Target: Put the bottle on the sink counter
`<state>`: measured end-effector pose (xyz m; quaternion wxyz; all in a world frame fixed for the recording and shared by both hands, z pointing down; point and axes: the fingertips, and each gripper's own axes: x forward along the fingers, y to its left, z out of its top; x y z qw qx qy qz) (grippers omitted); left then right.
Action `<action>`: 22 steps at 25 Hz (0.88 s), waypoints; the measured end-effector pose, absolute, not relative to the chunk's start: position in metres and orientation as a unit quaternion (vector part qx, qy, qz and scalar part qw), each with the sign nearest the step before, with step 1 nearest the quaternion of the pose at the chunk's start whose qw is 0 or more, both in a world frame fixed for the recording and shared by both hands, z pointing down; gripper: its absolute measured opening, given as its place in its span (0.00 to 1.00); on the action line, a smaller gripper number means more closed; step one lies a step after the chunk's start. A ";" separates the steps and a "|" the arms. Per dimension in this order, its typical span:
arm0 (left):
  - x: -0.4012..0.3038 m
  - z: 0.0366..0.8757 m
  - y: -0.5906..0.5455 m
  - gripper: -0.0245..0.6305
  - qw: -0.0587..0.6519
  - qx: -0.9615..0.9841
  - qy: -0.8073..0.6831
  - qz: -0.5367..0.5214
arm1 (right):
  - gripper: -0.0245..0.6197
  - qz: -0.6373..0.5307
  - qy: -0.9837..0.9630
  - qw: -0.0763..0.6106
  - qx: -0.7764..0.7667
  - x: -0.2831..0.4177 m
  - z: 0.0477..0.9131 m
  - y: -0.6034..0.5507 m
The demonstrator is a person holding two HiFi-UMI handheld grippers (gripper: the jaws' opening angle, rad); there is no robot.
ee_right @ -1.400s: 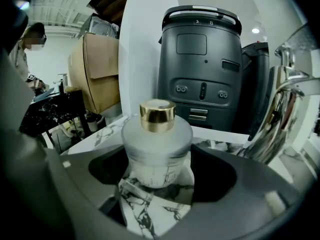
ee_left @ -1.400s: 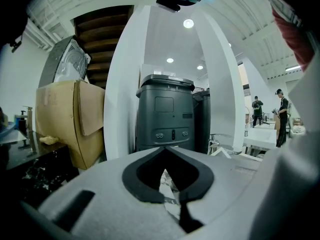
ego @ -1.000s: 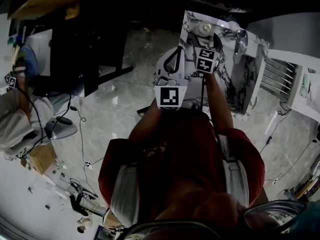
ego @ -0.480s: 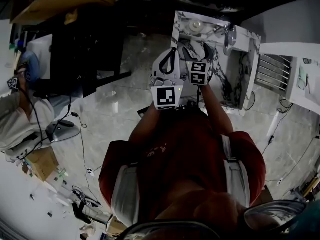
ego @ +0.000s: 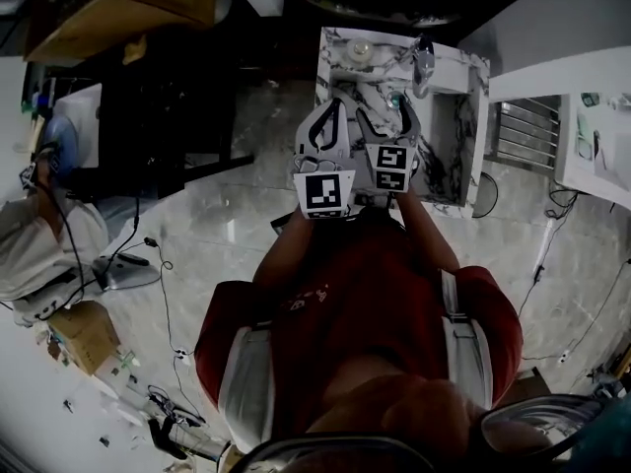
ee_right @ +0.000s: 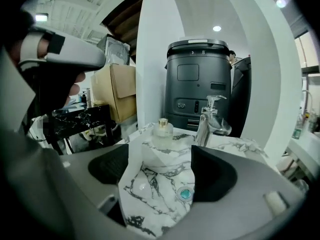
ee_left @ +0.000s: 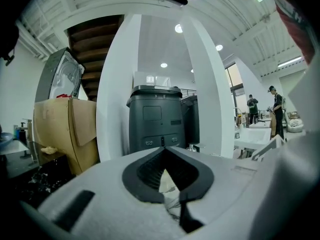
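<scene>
Bottle (ee_right: 162, 133), pale glass with a gold cap, stands upright and alone at the far left corner of the marbled sink counter (ee_right: 239, 146), free of both grippers; it shows just above the centre of the right gripper view and near the top centre of the head view (ego: 361, 49).

Nearest in the head view, the person's red sleeves (ego: 256, 304) fill the lower middle and reach up the frame to the two marker cubes (ego: 327, 192). Just above the cubes, the left gripper (ego: 335, 116) has its jaws pressed together at the tips, and its own view (ee_left: 165, 150) shows nothing pinched between the dark pads. The right gripper (ego: 383, 116), beside it, has its jaws spread wide and empty; in its own view (ee_right: 160, 156) they frame the veined basin (ee_right: 150, 204), with the teal drain (ee_right: 185, 194) just inside the right-hand jaw.

Beyond the basin, the chrome faucet (ee_right: 208, 120) rises at the back of the counter, just right of the bottle and apart from it. Farther off, a dark grey cabinet (ee_right: 200, 84) stands between white columns (ee_right: 150, 59), with a cardboard box (ee_right: 120, 91) at the left of the frame.
</scene>
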<state>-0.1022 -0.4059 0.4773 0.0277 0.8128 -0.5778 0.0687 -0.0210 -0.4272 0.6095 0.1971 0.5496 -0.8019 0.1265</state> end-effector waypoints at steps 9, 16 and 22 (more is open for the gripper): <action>-0.060 0.460 -0.384 0.04 0.012 0.818 -0.572 0.056 | 0.65 0.108 -0.795 0.168 0.573 0.035 0.573 -0.403; -0.029 0.446 -0.358 0.04 -0.003 0.818 -0.574 0.043 | 0.65 0.107 -0.794 0.103 0.590 0.076 0.522 -0.379; -0.012 0.424 -0.343 0.04 -0.025 0.820 -0.572 0.027 | 0.65 0.061 -0.794 0.061 0.602 0.100 0.467 -0.362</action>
